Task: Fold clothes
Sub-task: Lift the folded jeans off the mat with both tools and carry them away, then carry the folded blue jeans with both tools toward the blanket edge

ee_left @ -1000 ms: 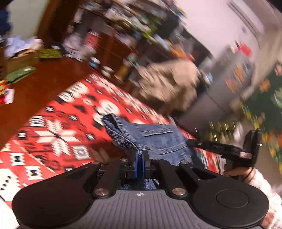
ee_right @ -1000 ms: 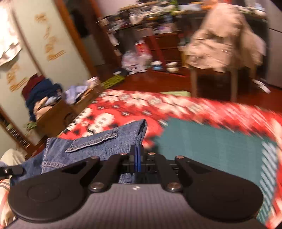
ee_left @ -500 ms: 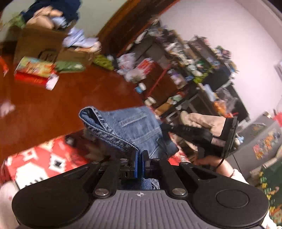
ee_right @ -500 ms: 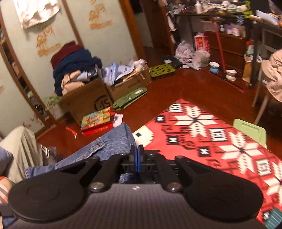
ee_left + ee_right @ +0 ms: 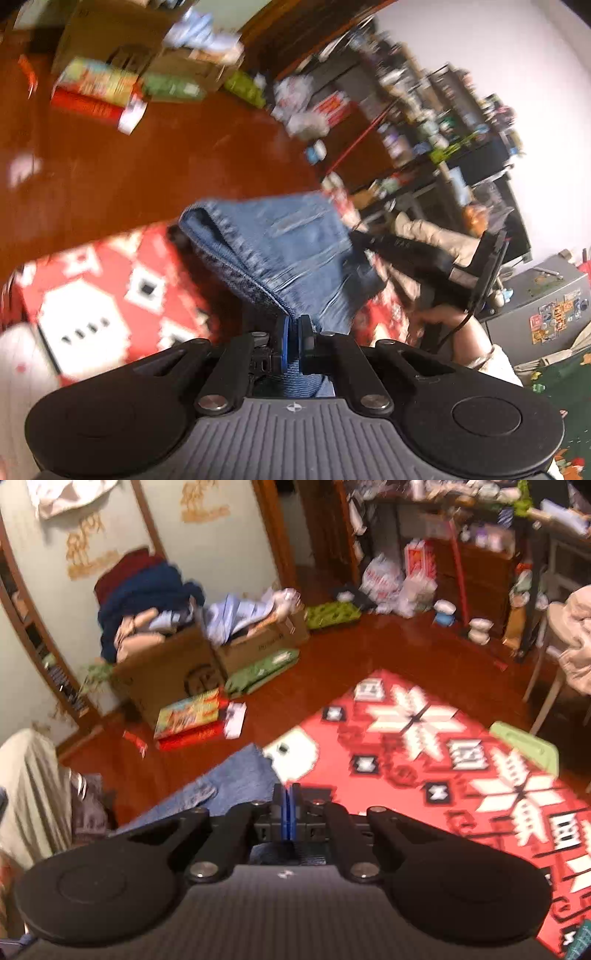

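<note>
Blue denim jeans point(image 5: 291, 251) hang in the air above a red patterned rug point(image 5: 110, 280). My left gripper point(image 5: 293, 332) is shut on the waistband, which stands up from its jaws. In the left wrist view, the right gripper body point(image 5: 424, 258) and the hand holding it point(image 5: 447, 317) show to the right, at the far edge of the denim. In the right wrist view, my right gripper point(image 5: 286, 805) is shut on the jeans point(image 5: 236, 779), and the cloth trails off to the left and down.
The red rug point(image 5: 461, 760) covers a dark wooden floor point(image 5: 351, 664). Cardboard boxes point(image 5: 166, 668) full of clothes, books point(image 5: 188, 712) and bags point(image 5: 384, 583) stand along the walls. A chair point(image 5: 569, 642) draped with beige cloth is at the right. Cluttered shelves point(image 5: 424, 122) line the far wall.
Both grippers have kept hold of the jeans. The views have shifted a little from half a second ago; the lift off the rug came before that.
</note>
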`<state>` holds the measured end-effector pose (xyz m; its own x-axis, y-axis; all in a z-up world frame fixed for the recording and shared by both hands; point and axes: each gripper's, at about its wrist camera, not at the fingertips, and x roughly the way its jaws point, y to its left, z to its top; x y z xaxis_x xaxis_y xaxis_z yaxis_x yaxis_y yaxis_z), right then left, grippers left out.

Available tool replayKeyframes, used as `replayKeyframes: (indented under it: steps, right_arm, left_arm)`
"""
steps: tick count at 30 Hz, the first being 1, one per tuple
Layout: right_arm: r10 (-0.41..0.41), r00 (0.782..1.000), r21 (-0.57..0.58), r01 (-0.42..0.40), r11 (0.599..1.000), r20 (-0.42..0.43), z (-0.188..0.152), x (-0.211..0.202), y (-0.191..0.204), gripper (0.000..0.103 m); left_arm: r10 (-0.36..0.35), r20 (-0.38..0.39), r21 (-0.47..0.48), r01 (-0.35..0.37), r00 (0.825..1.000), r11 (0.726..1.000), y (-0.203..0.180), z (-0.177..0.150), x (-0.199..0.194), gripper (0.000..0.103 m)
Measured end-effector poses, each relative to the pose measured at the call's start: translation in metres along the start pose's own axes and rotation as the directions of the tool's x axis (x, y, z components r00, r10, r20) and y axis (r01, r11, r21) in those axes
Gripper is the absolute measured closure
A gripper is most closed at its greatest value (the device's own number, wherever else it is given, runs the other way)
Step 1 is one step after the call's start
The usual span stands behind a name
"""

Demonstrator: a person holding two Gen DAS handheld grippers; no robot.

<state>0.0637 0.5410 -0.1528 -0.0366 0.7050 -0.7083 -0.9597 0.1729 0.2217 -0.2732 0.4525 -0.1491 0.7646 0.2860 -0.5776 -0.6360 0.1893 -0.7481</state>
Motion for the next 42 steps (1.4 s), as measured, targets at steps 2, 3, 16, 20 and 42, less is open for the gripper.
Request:
replayKeyframes:
  steps: [2, 3, 16, 20, 42]
  right_arm:
    - [-0.021, 1.000, -0.018, 0.022, 1.000, 0.012, -0.005, -0.001, -0.001, 0.092]
    - [-0.021, 1.000, -0.018, 0.021, 1.000, 0.022, -0.008, -0.006, -0.001, 0.085]
    - [0.115, 0.990, -0.171, -0.100, 0.980, 0.077, -0.127, -0.157, 0.068, 0.069]
    - [0.153, 0.986, -0.178, -0.138, 0.974, 0.072, -0.169, -0.182, 0.093, 0.069]
    - [0.197, 0.980, -0.121, -0.193, 0.974, 0.024, -0.227, -0.175, 0.154, 0.063]
  left_arm:
    - [-0.015, -0.003, -0.018, 0.015, 1.000, 1.000, 0.008, 0.000, -0.006, 0.098]
    - [-0.022, 0.001, -0.011, 0.022, 1.000, 1.000, 0.009, 0.000, -0.011, 0.097]
    - [0.103, -0.066, 0.377, -0.071, 0.992, 0.923, 0.004, -0.024, -0.046, 0.083]
    - [0.154, -0.088, 0.516, -0.088, 0.984, 0.852, 0.003, -0.041, -0.040, 0.083]
    - [-0.032, -0.185, 0.214, 0.072, 0.982, 0.974, 0.009, -0.019, -0.004, 0.099]
